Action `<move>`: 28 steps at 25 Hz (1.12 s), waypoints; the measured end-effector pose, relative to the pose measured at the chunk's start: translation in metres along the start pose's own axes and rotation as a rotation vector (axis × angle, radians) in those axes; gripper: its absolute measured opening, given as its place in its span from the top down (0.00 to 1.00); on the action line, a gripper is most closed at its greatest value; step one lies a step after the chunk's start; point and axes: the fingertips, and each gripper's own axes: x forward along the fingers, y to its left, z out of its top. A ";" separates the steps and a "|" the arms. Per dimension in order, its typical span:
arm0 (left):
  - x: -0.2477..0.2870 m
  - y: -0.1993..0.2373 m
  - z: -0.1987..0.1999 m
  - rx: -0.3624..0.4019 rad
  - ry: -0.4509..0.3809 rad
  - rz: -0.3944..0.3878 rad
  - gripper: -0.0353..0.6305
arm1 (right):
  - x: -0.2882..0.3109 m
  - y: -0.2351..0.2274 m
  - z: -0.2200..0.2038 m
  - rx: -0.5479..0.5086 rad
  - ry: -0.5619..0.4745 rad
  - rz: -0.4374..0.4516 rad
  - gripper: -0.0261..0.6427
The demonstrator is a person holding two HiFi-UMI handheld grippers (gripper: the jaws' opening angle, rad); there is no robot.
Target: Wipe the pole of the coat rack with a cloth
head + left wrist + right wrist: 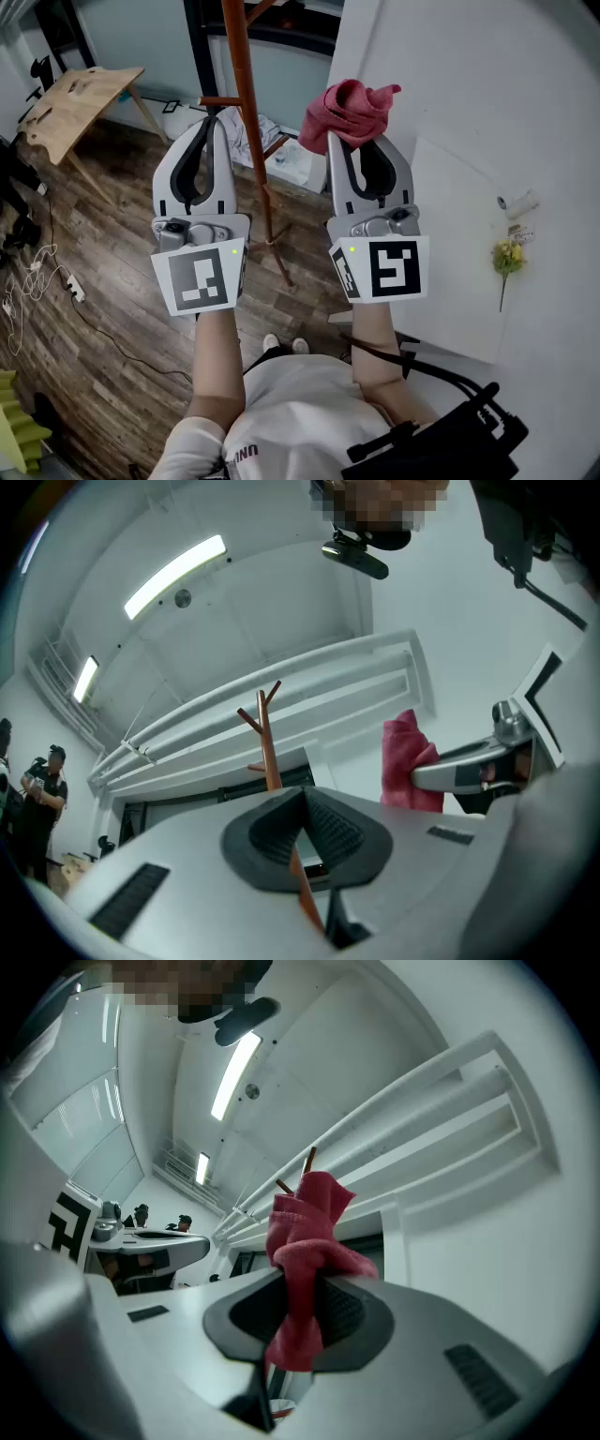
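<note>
The right tool (354,139) clamps the red cloth (349,105), the left tool (212,120) sits closed and empty, and the shirt (281,412) print starts "UN".

Left gripper (303,791), jaws together, faces the pole (270,757).

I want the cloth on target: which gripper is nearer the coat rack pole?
Left. The left gripper sits just left of the pole. The right gripper, holding the cloth, is farther off on the pole's right.

A workroom: floor cables (37,281), strip lights (175,577), folding table (75,98).
</note>
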 end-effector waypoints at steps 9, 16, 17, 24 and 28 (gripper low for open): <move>-0.001 -0.001 0.001 -0.006 -0.003 -0.003 0.93 | -0.001 -0.002 0.000 -0.001 -0.001 -0.004 0.84; -0.001 -0.003 0.000 0.000 -0.001 -0.001 0.93 | -0.002 -0.002 -0.002 0.018 -0.005 0.003 0.84; -0.001 -0.003 0.000 0.000 0.002 0.000 0.93 | -0.002 -0.003 -0.003 0.019 -0.004 0.005 0.84; -0.002 -0.007 -0.001 0.003 0.020 0.016 0.93 | 0.002 -0.002 -0.004 0.029 -0.005 0.044 0.84; -0.004 -0.012 -0.003 0.032 0.032 0.026 0.93 | 0.003 -0.004 -0.007 0.041 -0.016 0.076 0.84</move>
